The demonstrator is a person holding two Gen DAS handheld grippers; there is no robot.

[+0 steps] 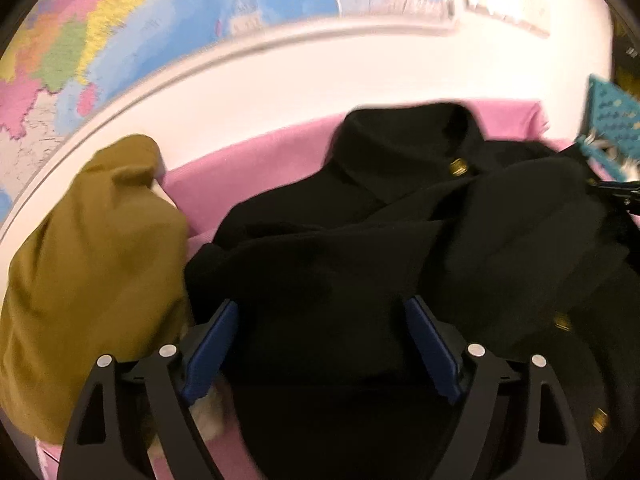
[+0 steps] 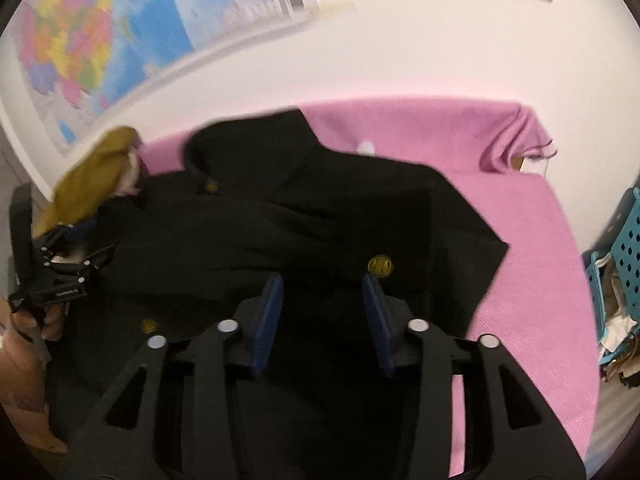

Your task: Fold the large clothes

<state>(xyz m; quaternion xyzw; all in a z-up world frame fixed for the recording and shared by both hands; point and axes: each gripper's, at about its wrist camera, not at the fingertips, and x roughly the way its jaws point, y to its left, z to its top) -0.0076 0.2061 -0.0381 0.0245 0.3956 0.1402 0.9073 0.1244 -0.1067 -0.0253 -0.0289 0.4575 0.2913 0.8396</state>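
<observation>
Your left gripper [image 1: 320, 344] spread wide over the black jacket [image 1: 360, 248], your right gripper [image 2: 322, 320] likewise released above it, jacket rumpled on the pink cloth [image 2: 532, 248], olive garment [image 1: 88, 260] at far left, teal basket [image 2: 626, 248] right.

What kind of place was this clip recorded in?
Probably a room in a home, or a study room set up for folding: a colourful wall map, a table under a pink cloth with a black coat on it, and a teal basket beside it.
</observation>
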